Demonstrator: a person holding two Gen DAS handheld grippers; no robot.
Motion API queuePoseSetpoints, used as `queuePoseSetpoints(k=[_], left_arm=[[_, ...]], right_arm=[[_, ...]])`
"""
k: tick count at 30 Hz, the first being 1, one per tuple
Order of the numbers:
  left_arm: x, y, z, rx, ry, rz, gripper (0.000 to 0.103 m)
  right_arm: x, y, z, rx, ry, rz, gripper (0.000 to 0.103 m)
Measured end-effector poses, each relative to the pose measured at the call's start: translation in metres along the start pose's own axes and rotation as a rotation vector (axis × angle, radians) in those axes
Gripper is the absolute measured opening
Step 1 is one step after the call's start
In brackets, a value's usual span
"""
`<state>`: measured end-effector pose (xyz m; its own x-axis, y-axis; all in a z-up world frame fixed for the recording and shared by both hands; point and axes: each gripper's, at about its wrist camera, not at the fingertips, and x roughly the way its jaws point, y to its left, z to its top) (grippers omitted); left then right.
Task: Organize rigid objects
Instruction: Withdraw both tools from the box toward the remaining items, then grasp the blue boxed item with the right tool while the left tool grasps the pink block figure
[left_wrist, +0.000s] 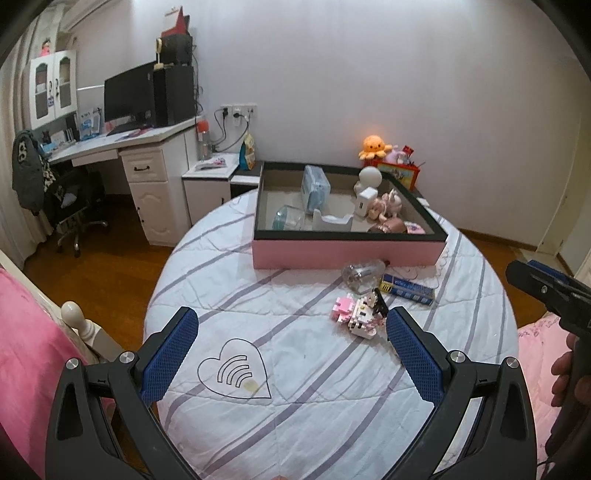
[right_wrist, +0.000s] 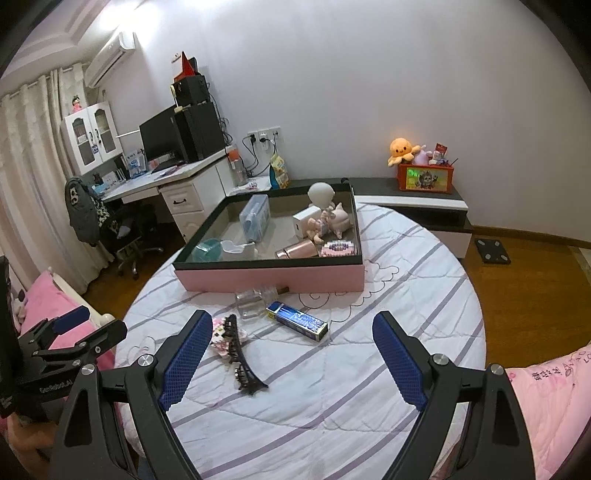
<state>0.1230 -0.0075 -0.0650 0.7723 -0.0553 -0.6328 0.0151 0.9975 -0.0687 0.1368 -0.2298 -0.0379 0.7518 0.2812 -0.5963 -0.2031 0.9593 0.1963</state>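
Both tools hang released and empty: left tool (left_wrist: 291, 345), right tool (right_wrist: 291, 360). Only the right view shows the whole hair clip (right_wrist: 242, 363); the left view shows the block toy (left_wrist: 356, 314) plainly.

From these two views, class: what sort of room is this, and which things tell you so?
Most likely a bedroom, perhaps a child's: a quilt-covered round bed, a study desk with a monitor, and an octopus plush by the wall.

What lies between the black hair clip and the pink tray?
In the right wrist view, a clear glass bottle lies between the black hair clip and the pink tray, beside the blue box.
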Motion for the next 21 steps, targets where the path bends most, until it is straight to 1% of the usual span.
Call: queuePoseSetpoints(k=[9,21], left_arm=[[0.038,-0.014,-0.009,0.05,0.075,-0.009,0.103],[0.105,-0.04,-0.023,0.145,0.229,-0.055,0.103]], right_arm=[[0.042,-0.012,-0.002,0.003,0.08,-0.016,0.09],[0.102,-0.025,-0.011,-0.055,0.209,-0.027,0.09]])
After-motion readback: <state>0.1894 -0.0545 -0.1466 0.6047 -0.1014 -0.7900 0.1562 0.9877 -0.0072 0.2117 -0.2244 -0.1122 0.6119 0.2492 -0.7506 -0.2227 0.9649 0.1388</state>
